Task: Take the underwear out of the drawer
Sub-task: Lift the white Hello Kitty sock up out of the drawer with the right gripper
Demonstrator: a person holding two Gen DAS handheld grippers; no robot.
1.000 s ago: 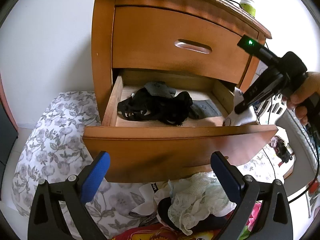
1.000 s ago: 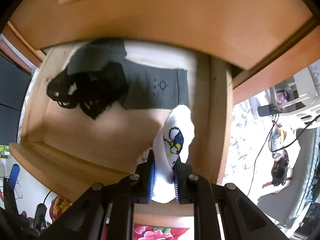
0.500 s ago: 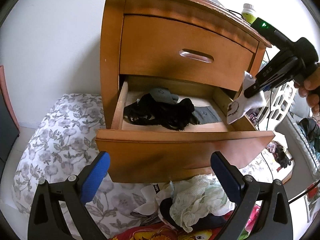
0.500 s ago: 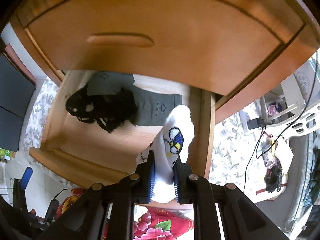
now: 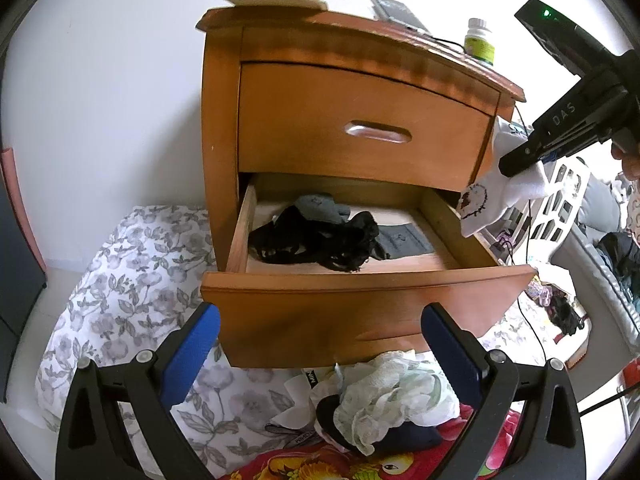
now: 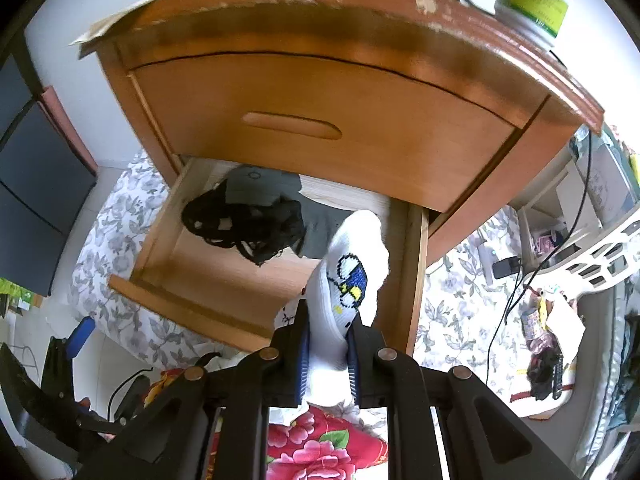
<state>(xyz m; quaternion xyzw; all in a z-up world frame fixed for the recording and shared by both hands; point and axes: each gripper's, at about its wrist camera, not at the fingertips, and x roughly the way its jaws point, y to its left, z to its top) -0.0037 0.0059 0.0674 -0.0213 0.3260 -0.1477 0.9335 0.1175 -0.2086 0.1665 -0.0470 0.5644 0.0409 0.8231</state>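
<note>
The lower drawer (image 5: 360, 304) of a wooden nightstand (image 5: 224, 128) is pulled out. Black underwear (image 5: 320, 236) lies bunched inside on grey garments (image 5: 404, 240); the same pile (image 6: 244, 224) shows from above in the right wrist view. My right gripper (image 6: 326, 344) is shut on a white garment with a blue cartoon print (image 6: 348, 272), lifted above the drawer's right side. In the left wrist view that gripper (image 5: 516, 166) hangs at the upper right with the white garment (image 5: 496, 196) dangling. My left gripper (image 5: 320, 344) is open, low in front of the drawer front.
A heap of pale lace and dark clothing (image 5: 384, 400) lies on the floral bedding (image 5: 132, 280) below the drawer. A green-labelled bottle (image 5: 479, 40) and papers stand on the nightstand top. A white plastic chair (image 5: 560, 196) and cables are at the right.
My right gripper has lifted the white garment up and out of the drawer, away to the right. The left gripper has drawn back from the nightstand, still open.
</note>
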